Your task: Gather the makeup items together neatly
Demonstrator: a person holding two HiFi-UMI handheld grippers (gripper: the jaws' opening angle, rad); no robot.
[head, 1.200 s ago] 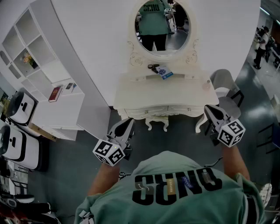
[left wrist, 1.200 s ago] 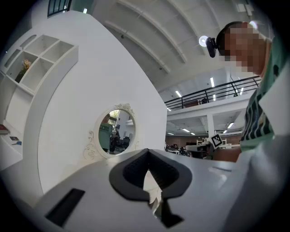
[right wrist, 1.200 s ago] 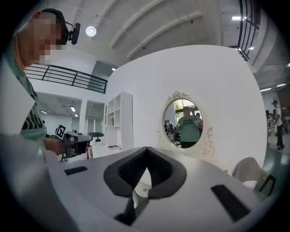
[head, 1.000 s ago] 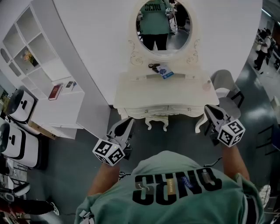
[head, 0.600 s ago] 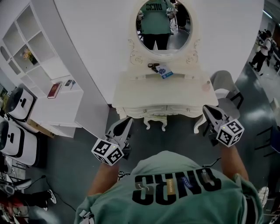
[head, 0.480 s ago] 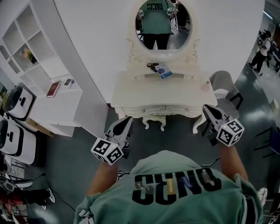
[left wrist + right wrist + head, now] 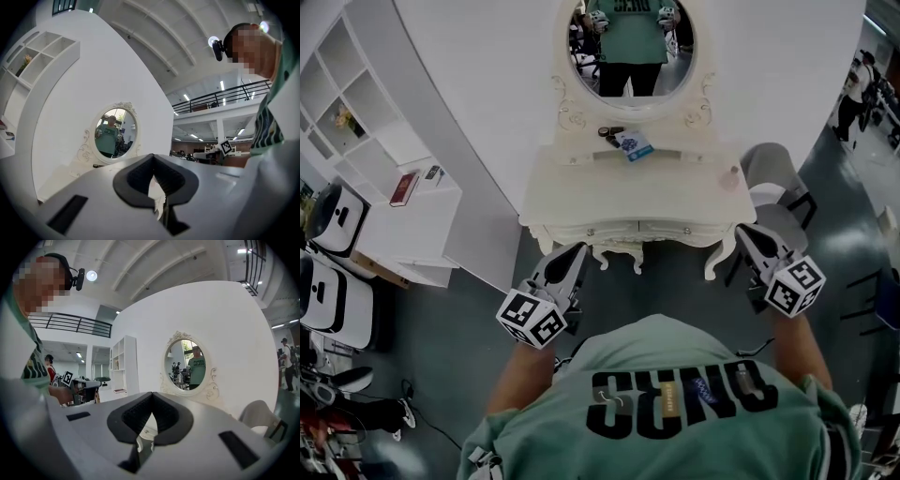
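While your left gripper (image 7: 575, 251) and right gripper (image 7: 744, 232) hang short of the cream carved table (image 7: 619, 195), fingers pressed together and empty, the small makeup items (image 7: 622, 141) sit on its back ledge (image 7: 673, 151); this looks like approach, so reach in next.

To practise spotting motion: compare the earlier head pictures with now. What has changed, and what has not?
The person has stepped nearer the dressing table; the left claw and right claw have advanced to its front edge. Nothing was picked up or released. Both claws stay shut and empty; the makeup items under the mirror lie untouched.
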